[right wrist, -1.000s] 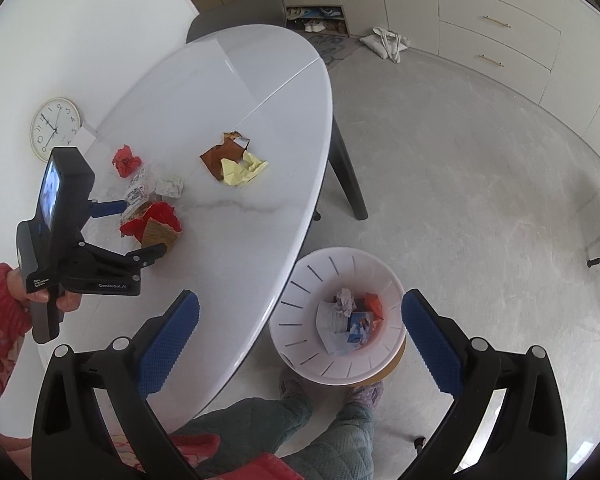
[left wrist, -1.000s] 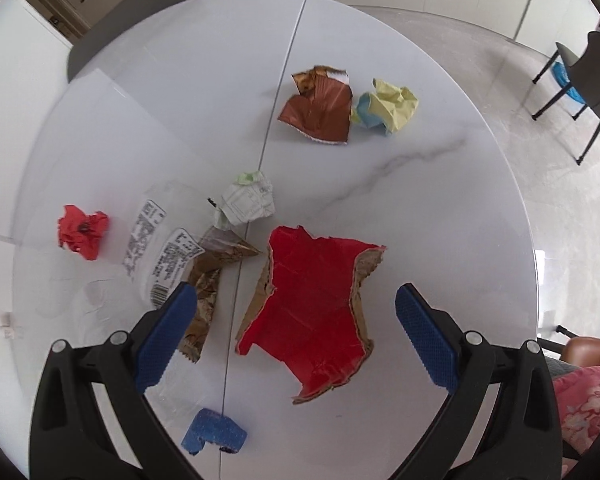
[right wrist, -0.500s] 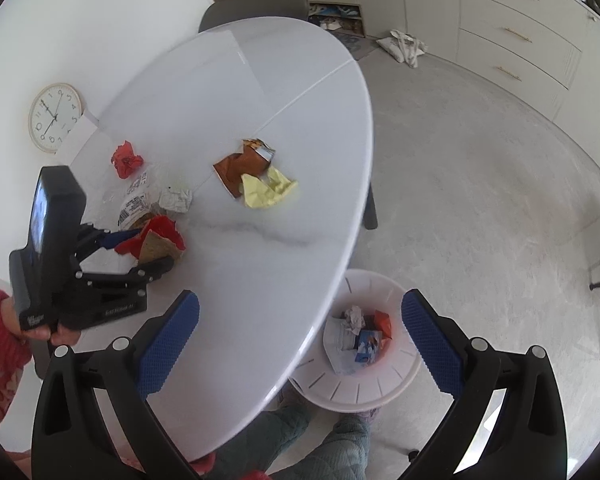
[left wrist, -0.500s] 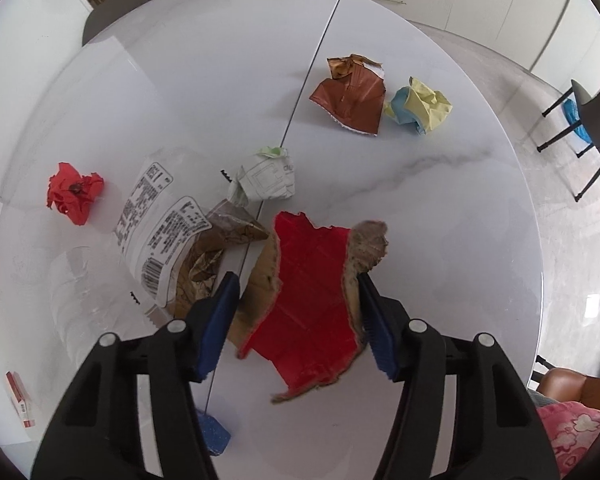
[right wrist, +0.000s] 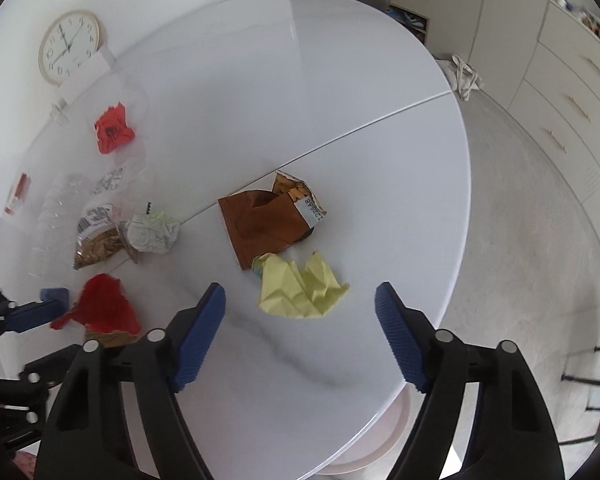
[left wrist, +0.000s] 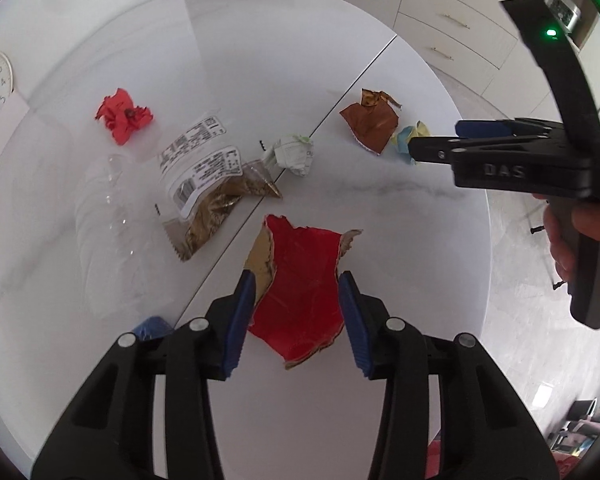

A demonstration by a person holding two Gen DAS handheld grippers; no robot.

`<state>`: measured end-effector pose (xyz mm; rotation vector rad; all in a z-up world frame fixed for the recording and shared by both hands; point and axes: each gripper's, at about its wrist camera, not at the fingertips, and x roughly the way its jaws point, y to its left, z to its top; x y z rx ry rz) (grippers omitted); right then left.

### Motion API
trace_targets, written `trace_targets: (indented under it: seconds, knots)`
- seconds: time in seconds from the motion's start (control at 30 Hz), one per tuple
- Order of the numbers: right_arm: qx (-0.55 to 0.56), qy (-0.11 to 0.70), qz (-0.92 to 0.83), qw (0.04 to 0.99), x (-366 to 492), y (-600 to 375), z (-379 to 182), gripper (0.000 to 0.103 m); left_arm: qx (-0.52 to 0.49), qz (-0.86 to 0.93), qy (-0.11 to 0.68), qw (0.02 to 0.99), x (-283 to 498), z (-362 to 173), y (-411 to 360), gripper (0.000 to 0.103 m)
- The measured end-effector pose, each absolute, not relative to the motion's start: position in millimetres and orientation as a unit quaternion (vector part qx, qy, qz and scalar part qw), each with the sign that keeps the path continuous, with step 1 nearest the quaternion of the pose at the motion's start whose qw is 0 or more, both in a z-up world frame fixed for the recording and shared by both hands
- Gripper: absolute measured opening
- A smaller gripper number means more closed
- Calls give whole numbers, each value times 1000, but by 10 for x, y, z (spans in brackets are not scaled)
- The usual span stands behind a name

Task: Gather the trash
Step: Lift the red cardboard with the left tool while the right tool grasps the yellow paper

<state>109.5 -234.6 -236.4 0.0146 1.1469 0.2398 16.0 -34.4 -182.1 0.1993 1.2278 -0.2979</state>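
My left gripper (left wrist: 296, 292) is shut on a torn red cardboard piece (left wrist: 300, 276) and holds it just above the white table (left wrist: 400, 240); that piece also shows in the right wrist view (right wrist: 104, 308). My right gripper (right wrist: 300, 312) is open and empty, hovering just short of a crumpled yellow paper (right wrist: 300, 288). It shows from the side in the left wrist view (left wrist: 460, 136). A brown snack wrapper (right wrist: 268, 224) lies just beyond the yellow paper.
A crumpled white receipt (right wrist: 152, 232), a clear bag with a label (left wrist: 204, 172), a crumpled red paper (left wrist: 122, 116) and a small blue block (left wrist: 152, 326) lie on the table. A clock (right wrist: 68, 46) leans at the wall. The white bin's rim (right wrist: 384, 444) peeks below the table edge.
My left gripper closed on the red cardboard and lifted it. My right gripper swung from over the bin to above the table, near the yellow paper.
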Motion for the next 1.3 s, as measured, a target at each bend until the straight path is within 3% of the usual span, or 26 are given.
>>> trace_targets:
  seconds: [0.2, 0.37, 0.53, 0.7, 0.8, 1.03, 1.2, 1.3]
  knots:
    - [-28, 553, 120, 824, 1159, -2255, -2468, 54, 87, -133, 572, 805, 86, -1855, -304, 41]
    - [-28, 551, 117, 826, 1131, -2277, -2477, 48, 86, -139, 572, 804, 119, -1865, -286, 42]
    - [-10, 549, 116, 827, 1103, -2305, -2452, 46, 90, -140, 571, 804, 146, -1854, -265, 59]
    - [12, 536, 113, 836, 998, -2394, -2311, 46, 113, -153, 555, 810, 181, -1786, -254, 85]
    - [33, 525, 113, 843, 896, -2458, -2172, 46, 124, -171, 564, 798, 276, -1842, -276, 90]
    - [62, 507, 111, 853, 546, -2559, -1912, 47, 162, -182, 597, 764, 448, -2206, -405, 90]
    - [77, 504, 99, 855, 331, -2626, -1844, 47, 151, -184, 616, 751, 441, -2343, -436, 65]
    - [81, 506, 92, 854, 228, -2665, -1872, 47, 129, -175, 615, 758, 419, -2348, -403, 57]
